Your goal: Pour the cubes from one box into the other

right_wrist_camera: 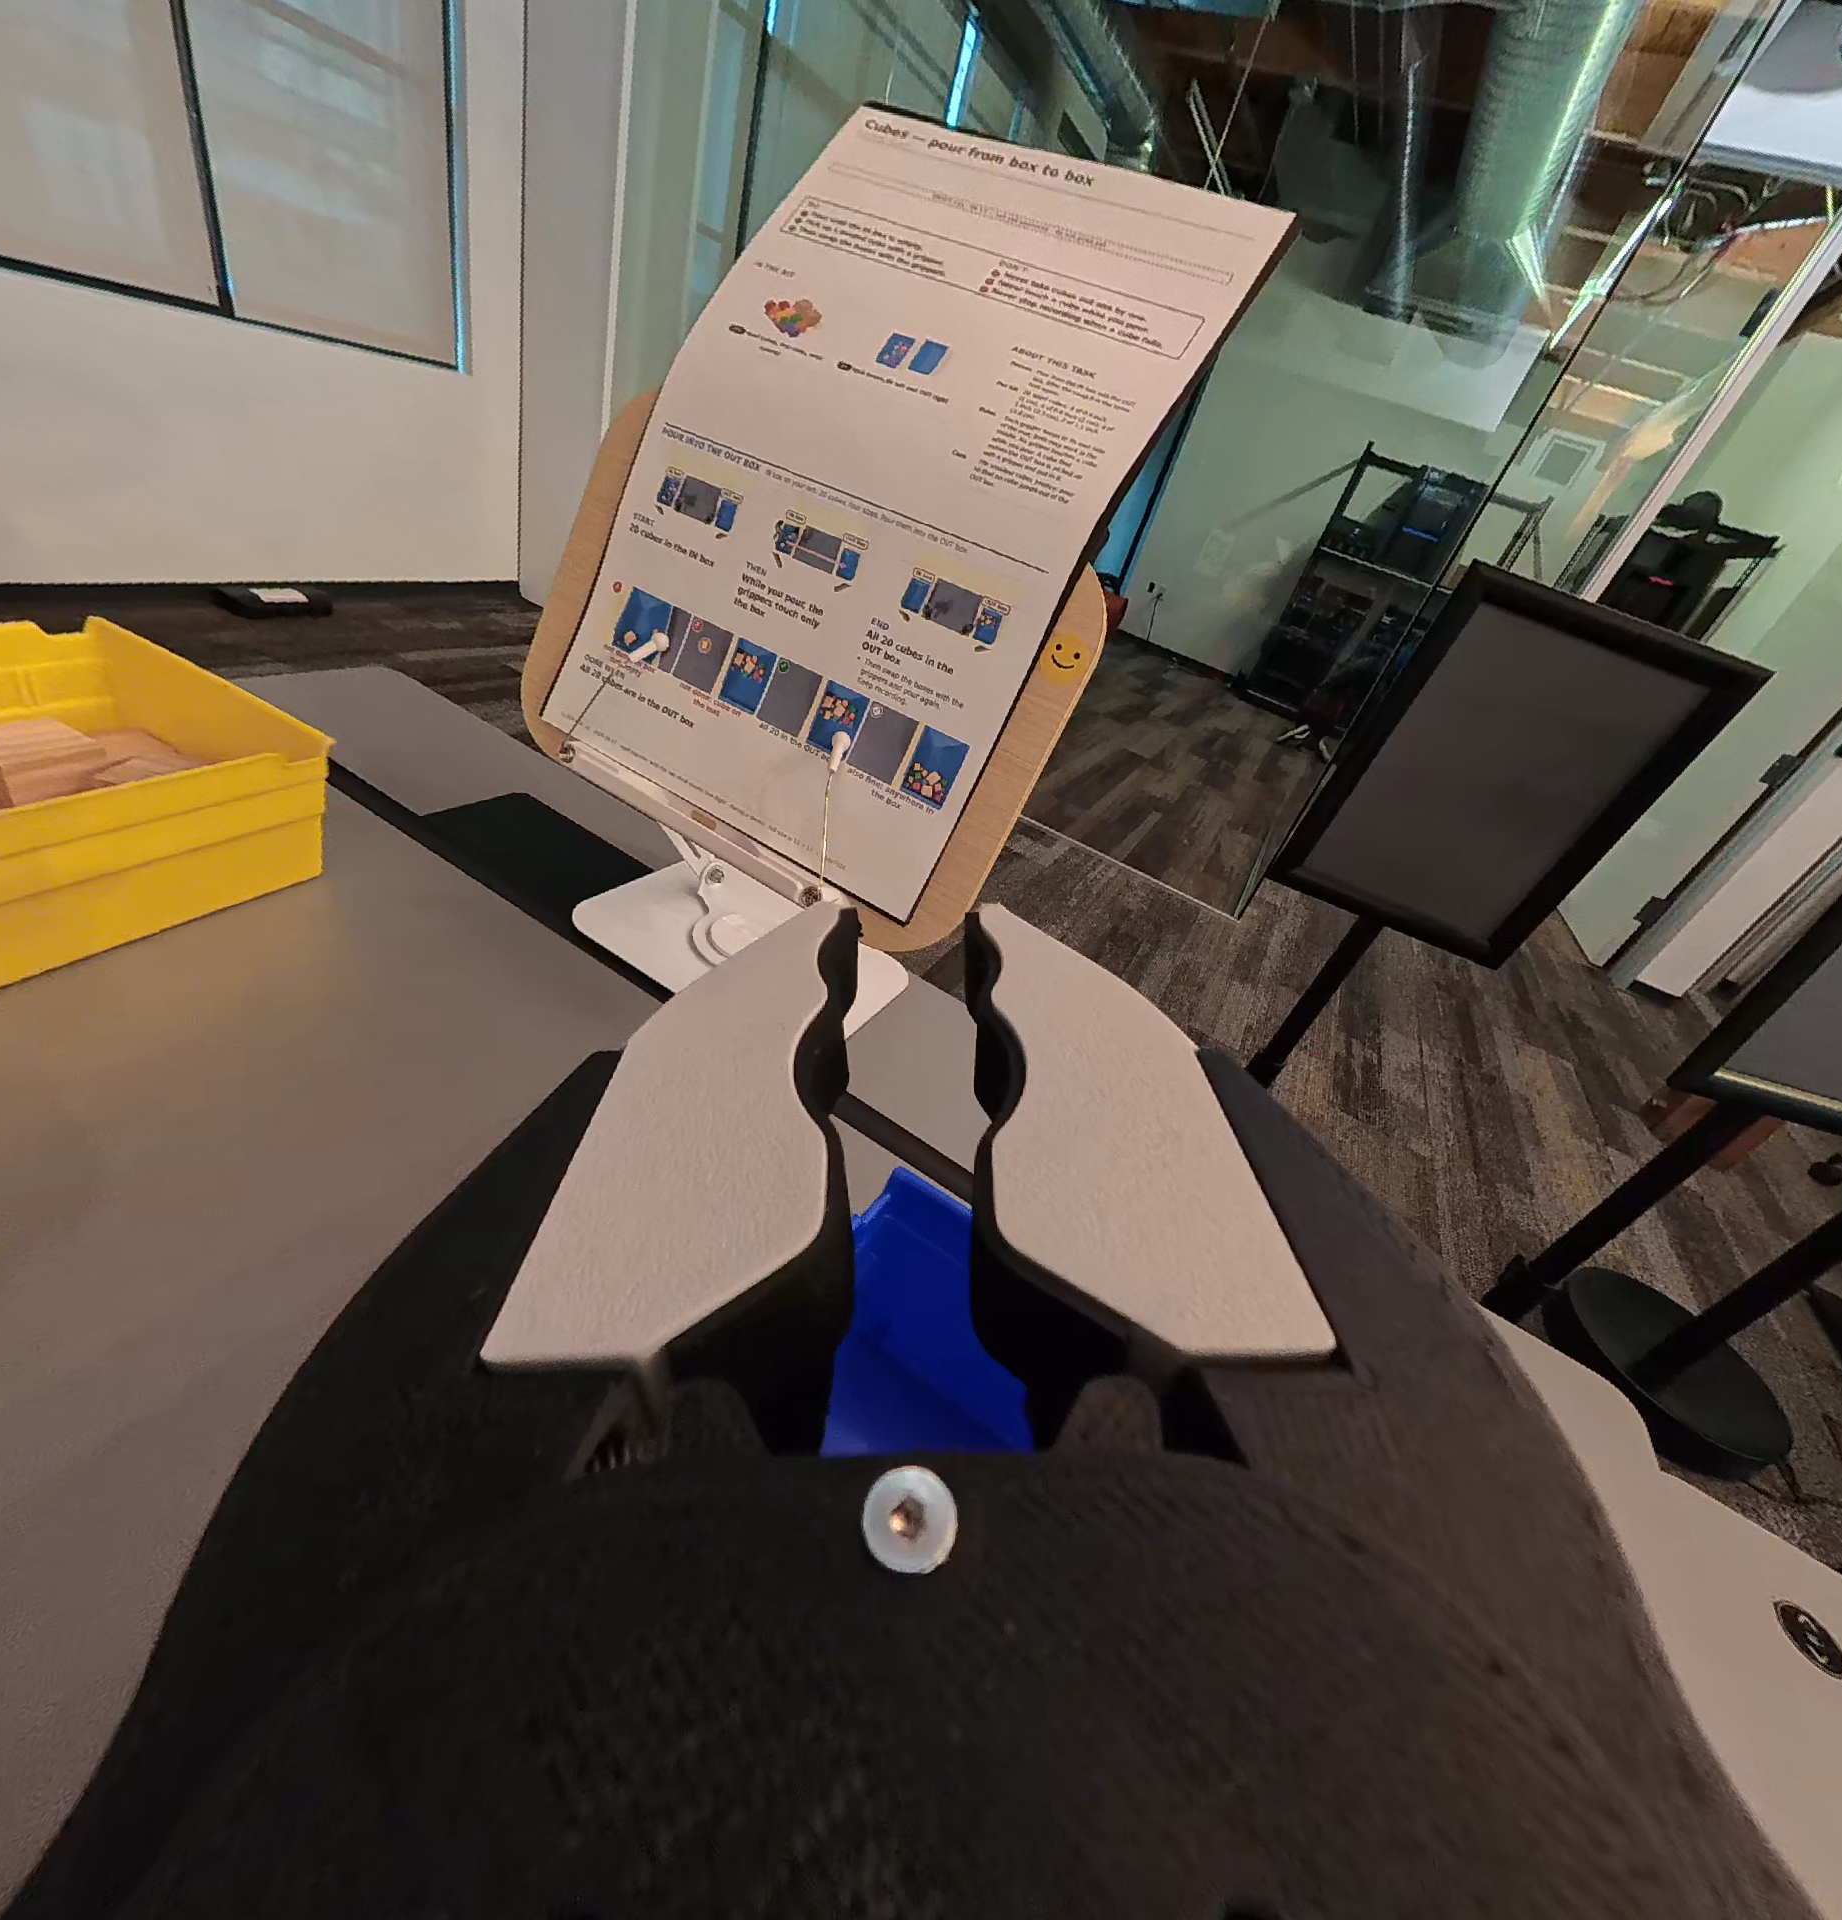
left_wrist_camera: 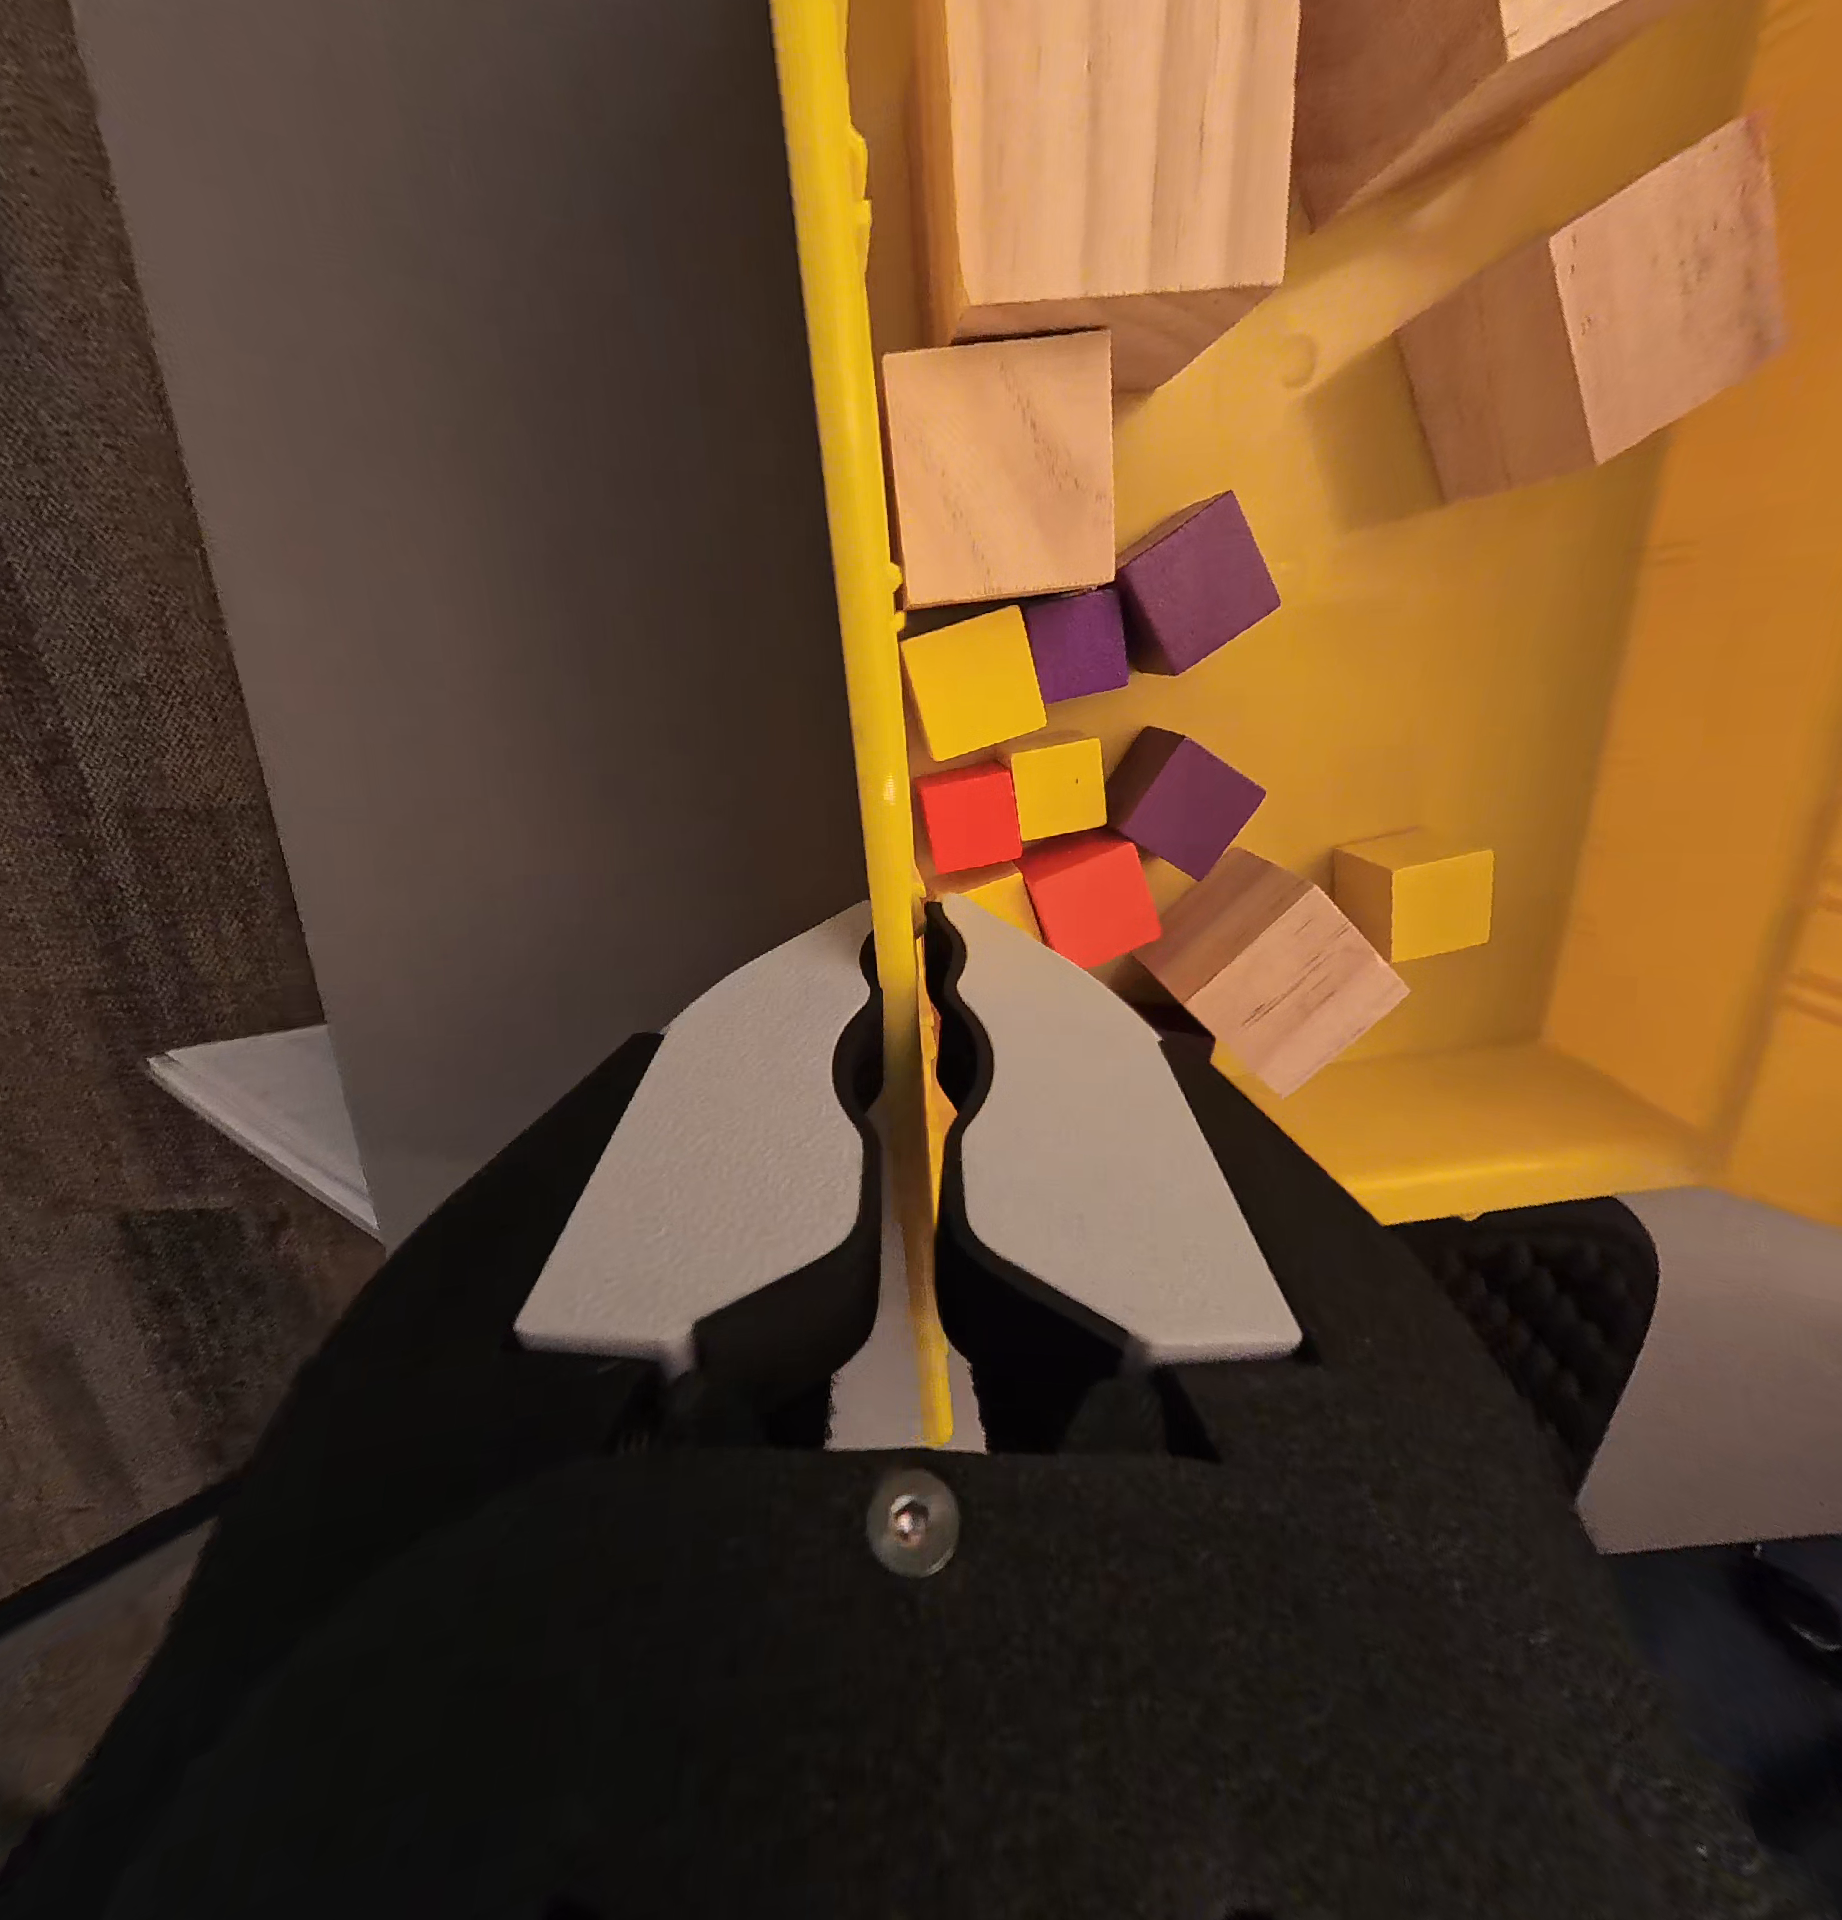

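A printed instruction sheet (right_wrist_camera: pixel 896 499) stands clipped on a wooden-backed stand (right_wrist_camera: pixel 751 914) at the far edge of the grey table (right_wrist_camera: pixel 221 1091); it carries text, small photos and a yellow smiley sticker (right_wrist_camera: pixel 1064 657). Beyond it are glass partitions, dark patterned carpet (right_wrist_camera: pixel 1208 894) and black framed boards on poles (right_wrist_camera: pixel 1519 769).

The left gripper (left_wrist_camera: pixel 919 920) is clamped tight on the thin side wall of the yellow box (left_wrist_camera: pixel 844 520), whose floor holds plain wooden cubes (left_wrist_camera: pixel 1000 468) and small purple (left_wrist_camera: pixel 1192 582), yellow (left_wrist_camera: pixel 974 681) and red cubes (left_wrist_camera: pixel 1088 899).

The right gripper (right_wrist_camera: pixel 912 930) stands narrowly parted, gripping nothing, above a blue box (right_wrist_camera: pixel 912 1320) seen between its fingers.
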